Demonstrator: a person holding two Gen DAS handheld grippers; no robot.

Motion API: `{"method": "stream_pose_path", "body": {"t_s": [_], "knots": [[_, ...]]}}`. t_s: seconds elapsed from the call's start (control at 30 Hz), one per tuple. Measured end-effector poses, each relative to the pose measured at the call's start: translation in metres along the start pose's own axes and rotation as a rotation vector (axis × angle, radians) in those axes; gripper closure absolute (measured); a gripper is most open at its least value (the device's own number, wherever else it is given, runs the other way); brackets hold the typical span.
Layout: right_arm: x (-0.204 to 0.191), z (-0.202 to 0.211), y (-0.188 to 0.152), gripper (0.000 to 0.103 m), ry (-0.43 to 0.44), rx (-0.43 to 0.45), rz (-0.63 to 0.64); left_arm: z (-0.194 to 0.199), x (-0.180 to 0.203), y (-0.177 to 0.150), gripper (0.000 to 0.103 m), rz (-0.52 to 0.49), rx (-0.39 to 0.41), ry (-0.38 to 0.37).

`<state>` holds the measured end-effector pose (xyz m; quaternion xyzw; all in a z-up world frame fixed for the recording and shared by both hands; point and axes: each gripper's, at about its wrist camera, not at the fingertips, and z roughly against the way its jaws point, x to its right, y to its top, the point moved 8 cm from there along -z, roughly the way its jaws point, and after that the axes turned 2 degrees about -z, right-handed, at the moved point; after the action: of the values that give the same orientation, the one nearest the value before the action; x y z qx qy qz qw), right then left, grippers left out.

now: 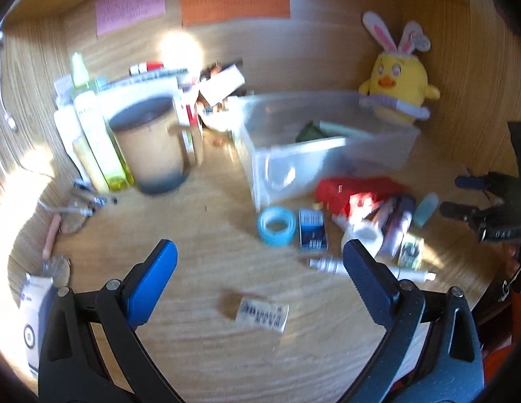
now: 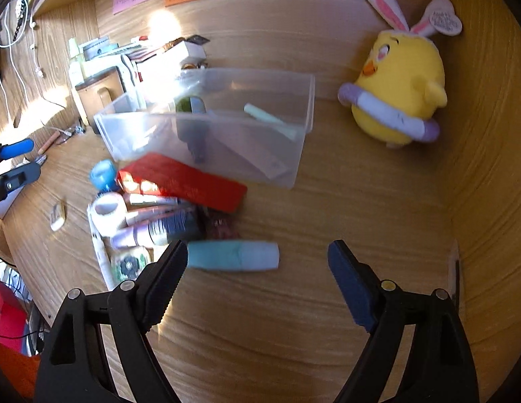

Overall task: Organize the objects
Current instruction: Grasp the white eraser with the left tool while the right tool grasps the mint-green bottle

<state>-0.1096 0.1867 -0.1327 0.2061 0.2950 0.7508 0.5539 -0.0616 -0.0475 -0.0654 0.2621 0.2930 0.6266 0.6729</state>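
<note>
Loose desk objects (image 2: 153, 215) are lying in a heap ahead and to the left of the right gripper (image 2: 257, 262), just in front of the clear plastic bin (image 2: 294, 154). In the left wrist view the same heap is sitting ahead and to the right of the left gripper (image 1: 260, 262). Both grippers are standing released, jaws spread wide, with nothing between them. A teal tube (image 2: 233, 255) is lying on its side just beyond the right gripper's left finger, nearest of all items. The step in hand appears to be the approach for a pick. The next move is likely calling for centring the tube between the jaws, clenching, then carrying it to the bin.
</note>
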Motion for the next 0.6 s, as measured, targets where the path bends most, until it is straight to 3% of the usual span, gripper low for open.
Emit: {"method": "stream_pose_path", "body": {"t_s": [0.3, 0.5, 0.6], "knots": [[-0.01, -0.022, -0.016, 0.019, -0.005, -0.075, 0.002, -0.027, 0.001, -0.044, 0.003, -0.024, -0.125, -0.029], [-0.017, -0.036, -0.013, 0.019, -0.005, -0.113, 0.017, -0.034, -0.009, -0.057, 0.003, 0.017, -0.146, -0.045], [-0.015, -0.041, -0.013, 0.019, -0.006, -0.133, 0.0, -0.035, -0.008, -0.059, 0.006, 0.048, -0.151, -0.104]]}}
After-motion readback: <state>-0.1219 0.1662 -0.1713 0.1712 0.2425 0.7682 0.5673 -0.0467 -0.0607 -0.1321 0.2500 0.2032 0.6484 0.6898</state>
